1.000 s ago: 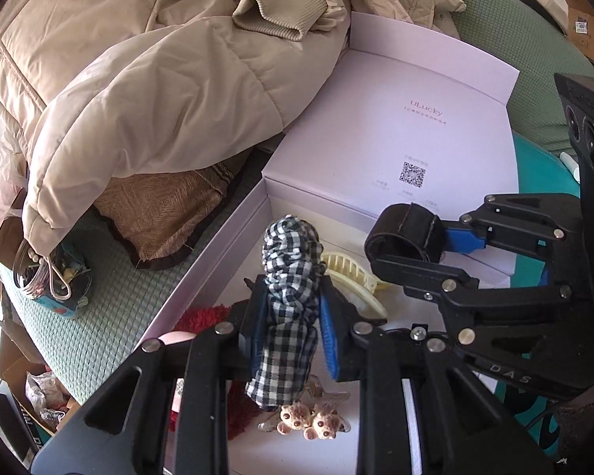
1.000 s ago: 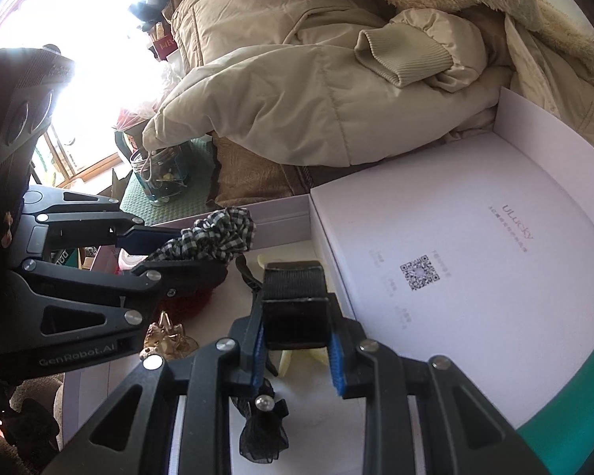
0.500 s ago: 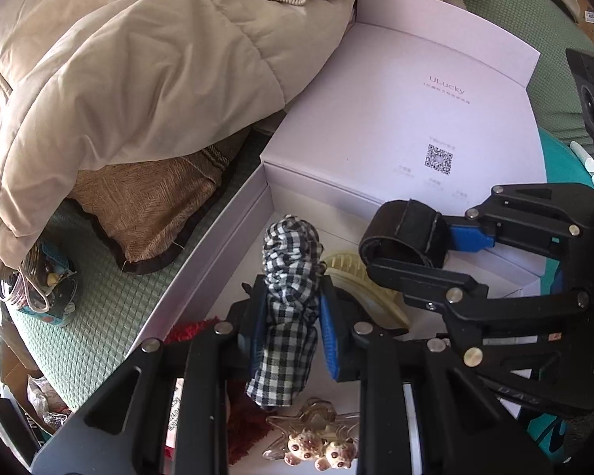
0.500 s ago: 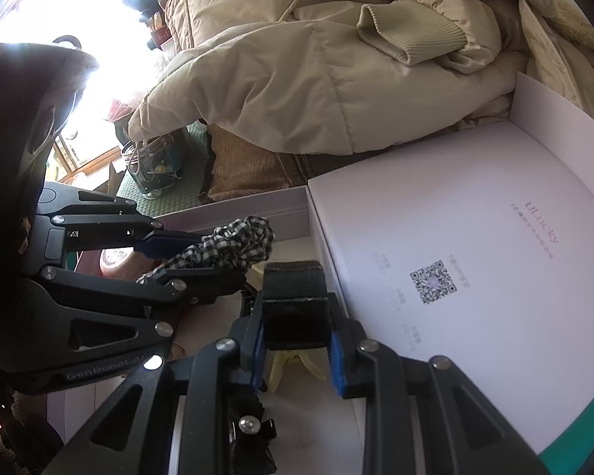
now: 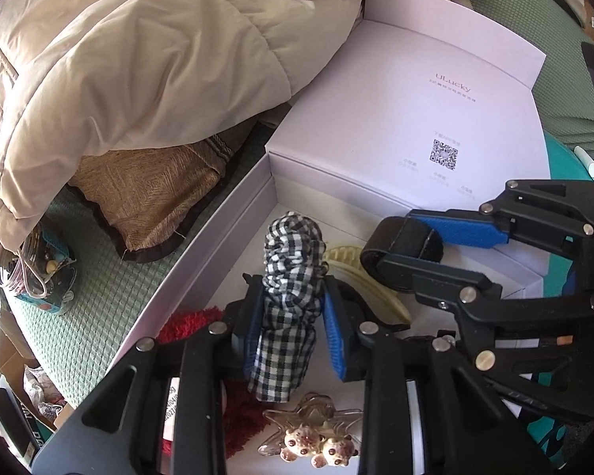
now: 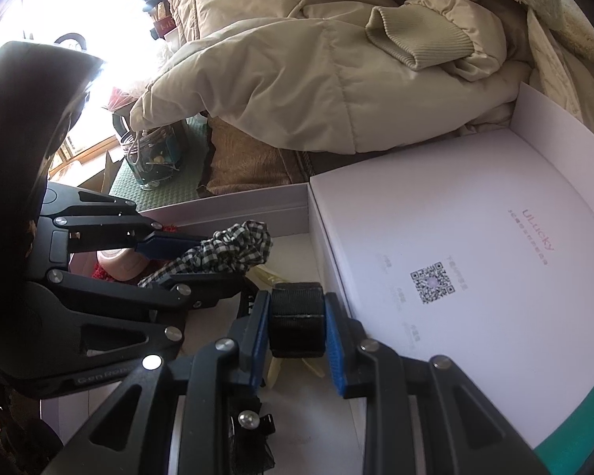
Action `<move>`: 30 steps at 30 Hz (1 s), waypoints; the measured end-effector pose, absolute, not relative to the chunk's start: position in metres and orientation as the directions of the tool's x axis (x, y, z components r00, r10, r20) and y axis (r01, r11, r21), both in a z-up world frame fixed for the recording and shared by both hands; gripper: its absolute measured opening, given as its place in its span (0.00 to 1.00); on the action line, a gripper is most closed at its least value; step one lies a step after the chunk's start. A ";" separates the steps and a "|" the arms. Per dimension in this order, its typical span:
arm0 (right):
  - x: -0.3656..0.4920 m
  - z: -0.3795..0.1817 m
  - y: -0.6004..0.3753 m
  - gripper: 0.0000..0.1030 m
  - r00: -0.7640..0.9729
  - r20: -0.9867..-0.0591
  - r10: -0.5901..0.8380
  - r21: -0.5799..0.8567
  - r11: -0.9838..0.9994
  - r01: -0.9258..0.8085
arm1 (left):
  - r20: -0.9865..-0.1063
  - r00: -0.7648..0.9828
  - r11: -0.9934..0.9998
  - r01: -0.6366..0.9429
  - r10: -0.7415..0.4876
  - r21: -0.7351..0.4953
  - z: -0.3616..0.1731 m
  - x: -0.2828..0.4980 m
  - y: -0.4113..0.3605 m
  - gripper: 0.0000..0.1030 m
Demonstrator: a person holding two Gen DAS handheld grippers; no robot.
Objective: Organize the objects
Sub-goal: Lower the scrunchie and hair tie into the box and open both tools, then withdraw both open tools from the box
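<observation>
Seems about midway through the sorting. Already lying in the open white box (image 5: 202, 261): a cream claw clip (image 5: 376, 301), a clear star-shaped clip with two bear charms (image 5: 313, 431), something red and fluffy (image 5: 186, 320), a pink piece (image 6: 118, 265) and a black lace bow (image 6: 257, 455). Left to set down, by the look of it: the two pieces in hand.

Clamped upright in the left tool (image 5: 291, 308), above the box floor: a black-and-white checked scrunchie (image 5: 293, 273), gathered and bunchy at the top, hanging flat and limp below the pads. Jaws just easing apart, narrow, cloth between them and apparently touching both blue pads. Probably about to be dropped beside the claw clip.

Pinched in the right tool (image 6: 297, 316), narrow-set: a wide black band (image 6: 295, 304), looped, matte, squeezed on both sides. Held over the box corner just beside the lid (image 5: 415, 118), which lies open with a QR code and faint lettering on it.

Cannot tell whether more loose accessories wait outside the box. Around it: a beige puffer jacket (image 5: 138, 59) draped on a green waffle cover (image 5: 99, 316), and a cluttered jar (image 5: 39, 269) well apart.
</observation>
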State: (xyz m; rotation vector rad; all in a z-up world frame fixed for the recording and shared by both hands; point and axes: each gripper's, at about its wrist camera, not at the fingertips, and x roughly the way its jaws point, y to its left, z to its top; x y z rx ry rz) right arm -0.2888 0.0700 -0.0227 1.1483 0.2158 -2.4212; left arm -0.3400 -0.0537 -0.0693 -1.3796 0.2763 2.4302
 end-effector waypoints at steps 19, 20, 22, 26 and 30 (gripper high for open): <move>-0.280 -0.006 0.069 0.34 -0.568 -0.763 -0.308 0.019 -0.890 0.456 | -0.827 -0.538 -0.951 -0.308 0.160 0.017 -0.040 -0.326 -0.077 0.45; -0.279 -0.005 0.069 0.34 -0.567 -0.765 -0.304 0.016 -0.890 0.455 | -0.825 -0.543 -0.953 -0.303 0.158 0.017 -0.036 -0.323 -0.077 0.48; -0.278 -0.003 0.068 0.34 -0.567 -0.769 -0.296 0.013 -0.893 0.450 | -0.819 -0.553 -0.956 -0.292 0.153 0.019 -0.032 -0.318 -0.080 0.53; -0.270 0.006 0.066 0.34 -0.576 -0.764 -0.292 0.005 -0.895 0.446 | -0.809 -0.570 -0.964 -0.267 0.146 0.014 -0.015 -0.300 -0.083 0.55; -0.257 0.021 0.063 0.34 -0.588 -0.755 -0.289 -0.013 -0.891 0.453 | -0.797 -0.590 -0.971 -0.238 0.126 0.023 0.000 -0.284 -0.087 0.58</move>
